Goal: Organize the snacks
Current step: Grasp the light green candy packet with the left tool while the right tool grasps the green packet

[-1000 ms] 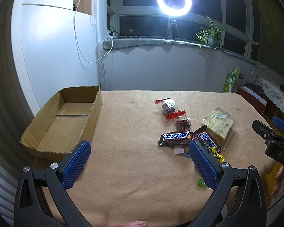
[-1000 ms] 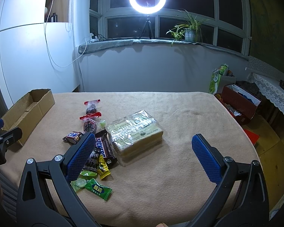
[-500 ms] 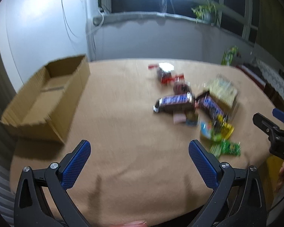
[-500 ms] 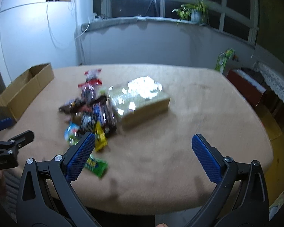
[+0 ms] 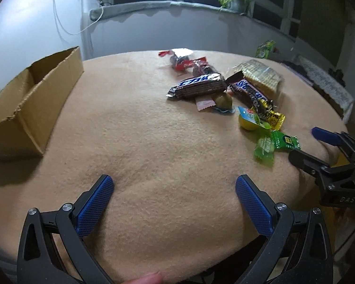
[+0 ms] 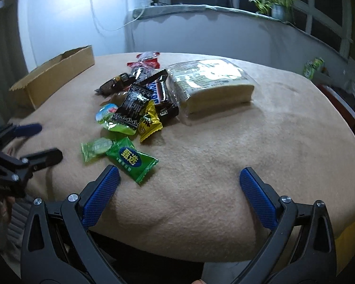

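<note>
Both of your grippers are spread wide and hold nothing: the left gripper (image 5: 174, 190) hangs over bare blanket at the near edge of the table (image 5: 142, 142), and the right gripper (image 6: 178, 182) sits low over the near edge too, just beside the green packet (image 6: 131, 159).

The snacks lie in a loose pile on the far right half of the table as your left camera sees it, well apart from the cardboard box (image 5: 28, 99), which stands open on the left and looks empty (only part of its floor shows). Nothing has gone into it yet, by the look of things.

Judge each piece before you take it. The chocolate bars (image 5: 198, 86) should be light and fairly stiff, so pinch one across its short width near the middle; the glossy wrapper may slip. The small wrapped candies, such as the yellow one (image 6: 149, 120) and the green packet, are soft and crinkly; take them by the body, not the twisted ends. The big clear-wrapped pack of biscuits (image 6: 210, 82) is probably the heaviest and most breakable, and looks too wide for a grip across its face, so take it by a thin edge and squeeze gently.
</note>
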Demonstrator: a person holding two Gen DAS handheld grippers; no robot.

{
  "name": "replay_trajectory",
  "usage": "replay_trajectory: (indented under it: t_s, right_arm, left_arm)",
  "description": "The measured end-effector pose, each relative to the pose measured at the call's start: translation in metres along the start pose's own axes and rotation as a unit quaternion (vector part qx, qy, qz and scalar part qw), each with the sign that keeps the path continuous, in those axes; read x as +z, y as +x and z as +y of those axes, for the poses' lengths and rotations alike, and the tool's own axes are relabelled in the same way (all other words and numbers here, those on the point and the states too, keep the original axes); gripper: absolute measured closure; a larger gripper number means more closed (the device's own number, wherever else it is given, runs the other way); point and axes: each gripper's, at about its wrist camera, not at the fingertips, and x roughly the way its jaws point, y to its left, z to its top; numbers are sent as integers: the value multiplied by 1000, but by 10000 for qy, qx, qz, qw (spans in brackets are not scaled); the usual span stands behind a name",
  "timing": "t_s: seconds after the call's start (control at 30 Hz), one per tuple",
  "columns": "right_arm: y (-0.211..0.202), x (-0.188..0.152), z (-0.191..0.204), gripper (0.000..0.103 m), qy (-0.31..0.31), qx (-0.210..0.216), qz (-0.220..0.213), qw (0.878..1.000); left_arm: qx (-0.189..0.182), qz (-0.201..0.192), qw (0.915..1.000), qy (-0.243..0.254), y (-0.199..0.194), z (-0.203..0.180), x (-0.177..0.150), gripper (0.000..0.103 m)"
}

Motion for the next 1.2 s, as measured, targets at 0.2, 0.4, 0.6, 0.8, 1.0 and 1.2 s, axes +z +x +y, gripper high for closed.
replay_trajectory:
  t_s: [0.2, 0.4, 0.6, 0.8, 1.0, 1.2]
  right_arm:
    - [-2, -7, -5, 0, -376, 349, -322, 9982]
    - [2, 1, -2, 0, -1014, 747, -548, 9905]
    - [11, 12, 2, 37, -1388, 1440, -584, 9781]
    - [11, 12, 8, 66, -1765, 1819, -506, 9660]
    - [2, 2, 6, 77, -1774, 1854, -531, 9651]
    - [-5, -4, 0, 78, -1530, 1811, -590, 9697]
  left_arm:
    - [-272, -553, 9974, 370, -3, 4, -11, 0]
    - [-869, -373, 9917, 869, -3, -8, 1, 0]
    - [-1512, -456, 9756, 1523, 2, -36, 15, 1]
    - [-1790, -204, 9640, 1957, 18, -52, 28, 40]
    - [-1769, -178, 9612, 2111, 20, -65, 30, 69]
    - [-1726, -135, 9642, 2009, 22, -68, 32, 81]
